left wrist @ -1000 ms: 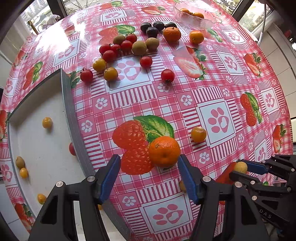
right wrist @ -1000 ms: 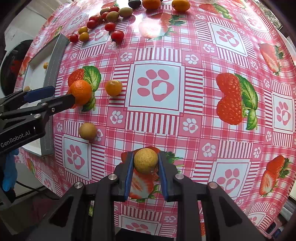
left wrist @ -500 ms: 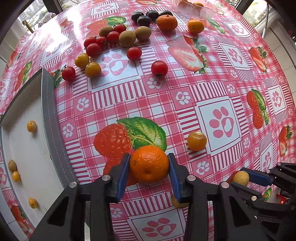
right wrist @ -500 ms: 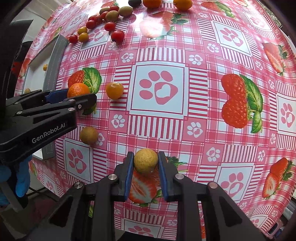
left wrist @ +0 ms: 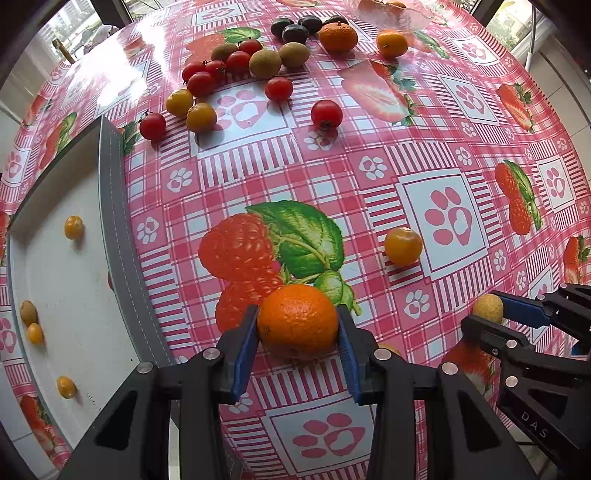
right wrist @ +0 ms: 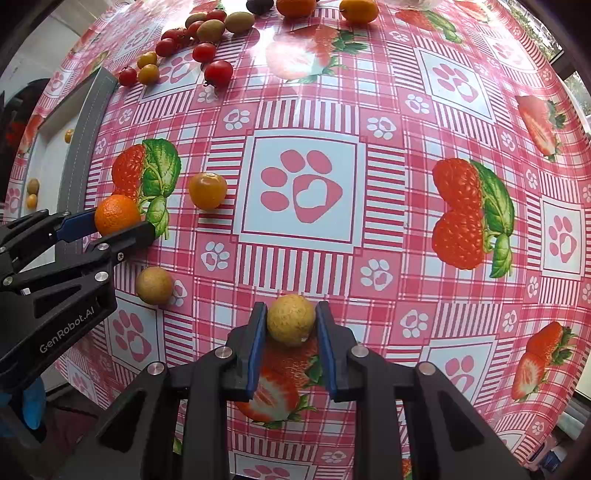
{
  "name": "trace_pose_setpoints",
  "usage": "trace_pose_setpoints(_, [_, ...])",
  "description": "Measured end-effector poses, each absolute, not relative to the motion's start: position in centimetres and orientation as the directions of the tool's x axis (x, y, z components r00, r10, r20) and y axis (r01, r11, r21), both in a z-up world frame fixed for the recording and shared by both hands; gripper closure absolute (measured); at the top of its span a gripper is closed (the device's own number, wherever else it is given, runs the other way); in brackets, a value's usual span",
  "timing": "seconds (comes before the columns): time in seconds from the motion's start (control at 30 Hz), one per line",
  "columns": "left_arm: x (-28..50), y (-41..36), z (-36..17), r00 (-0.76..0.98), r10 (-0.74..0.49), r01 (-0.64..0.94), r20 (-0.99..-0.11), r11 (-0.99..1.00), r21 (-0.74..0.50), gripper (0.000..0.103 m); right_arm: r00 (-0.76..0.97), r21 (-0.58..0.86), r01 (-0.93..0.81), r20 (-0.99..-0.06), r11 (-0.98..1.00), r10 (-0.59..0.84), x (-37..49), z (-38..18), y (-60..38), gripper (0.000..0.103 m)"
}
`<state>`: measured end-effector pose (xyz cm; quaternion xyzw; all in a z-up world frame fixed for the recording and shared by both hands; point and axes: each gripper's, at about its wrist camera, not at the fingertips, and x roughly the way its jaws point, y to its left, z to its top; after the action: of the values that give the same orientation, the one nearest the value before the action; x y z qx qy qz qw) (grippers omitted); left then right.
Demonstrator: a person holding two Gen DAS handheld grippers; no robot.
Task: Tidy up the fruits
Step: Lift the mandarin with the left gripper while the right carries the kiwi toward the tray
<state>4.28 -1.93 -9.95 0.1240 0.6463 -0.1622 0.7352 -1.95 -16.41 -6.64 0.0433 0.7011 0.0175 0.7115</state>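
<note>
Left gripper [left wrist: 297, 326] clamped on orange [left wrist: 297, 318] right of tray [left wrist: 114, 236], right gripper [right wrist: 291, 322] clamped on longan [right wrist: 291, 319] further right.

Looks like a home dining spot. Round table [left wrist: 461, 155] under a pink strawberry-and-paw oilcloth, scattered fruit [left wrist: 236, 62], big windows [left wrist: 74, 29] close behind.

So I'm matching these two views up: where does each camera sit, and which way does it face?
Left wrist: on the left gripper, facing down at its clamped orange; right gripper at right.
Right wrist: on the right gripper, facing down at its tan fruit; left gripper at left.
Shared: both fruits, tray, yellow tomato.
</note>
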Motion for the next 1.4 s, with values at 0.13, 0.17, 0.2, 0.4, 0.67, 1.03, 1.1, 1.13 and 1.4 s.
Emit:
trace_pose_setpoints(0.13, [4.1,-2.2,-10.1,0.115,-0.083,0.403,-0.99,0.915,-0.03,0.062,0.026,0.048,-0.009,-0.998,0.999,0.049,-2.2,-6.7,-15.6,0.074])
trace_pose_setpoints(0.17, [4.1,-2.4,-9.9,0.114,-0.089,0.397,-0.989,0.917,-0.037,0.066,0.027,0.048,-0.008,-0.998,0.999,0.049,-2.3,-6.7,-15.6,0.075])
trace_pose_setpoints(0.2, [4.3,-2.4,-9.8,0.11,-0.102,0.394,-0.989,0.918,-0.051,0.077,0.028,0.053,-0.002,-0.998,0.999,0.053,-2.3,-6.7,-15.6,0.075])
trace_pose_setpoints(0.4, [5.4,-0.5,-8.7,0.095,-0.164,0.354,-0.982,0.927,-0.12,0.095,0.051,0.103,0.037,-0.994,0.994,0.101,-2.0,-5.5,-16.4,0.075])
trace_pose_setpoints(0.67, [5.9,1.3,-7.4,0.086,-0.221,0.326,-0.971,0.927,-0.183,0.094,0.07,0.119,0.017,-0.991,0.993,0.117,-1.0,-4.0,-15.8,0.075])
trace_pose_setpoints(1.03, [6.3,-0.1,-5.4,0.171,-0.194,0.377,-0.966,0.919,-0.118,0.003,0.076,0.158,0.048,-0.985,0.986,0.155,-1.5,-4.3,-16.3,0.075])
trace_pose_setpoints(1.1, [6.6,-0.8,-6.4,0.161,-0.162,0.375,-0.974,0.922,-0.092,0.003,0.077,0.163,0.053,-0.984,0.985,0.159,-1.6,-4.3,-16.7,0.075])
trace_pose_setpoints(1.13, [6.6,-0.9,-6.8,0.157,-0.15,0.37,-0.976,0.925,-0.083,0.003,0.079,0.168,0.058,-0.984,0.984,0.163,-1.6,-4.3,-16.8,0.075])
trace_pose_setpoints(1.4, [7.3,-2.1,-9.1,0.114,-0.108,0.384,-0.988,0.922,-0.056,0.031,0.08,0.18,0.06,-0.981,0.982,0.175,-1.7,-4.2,-17.7,0.075])
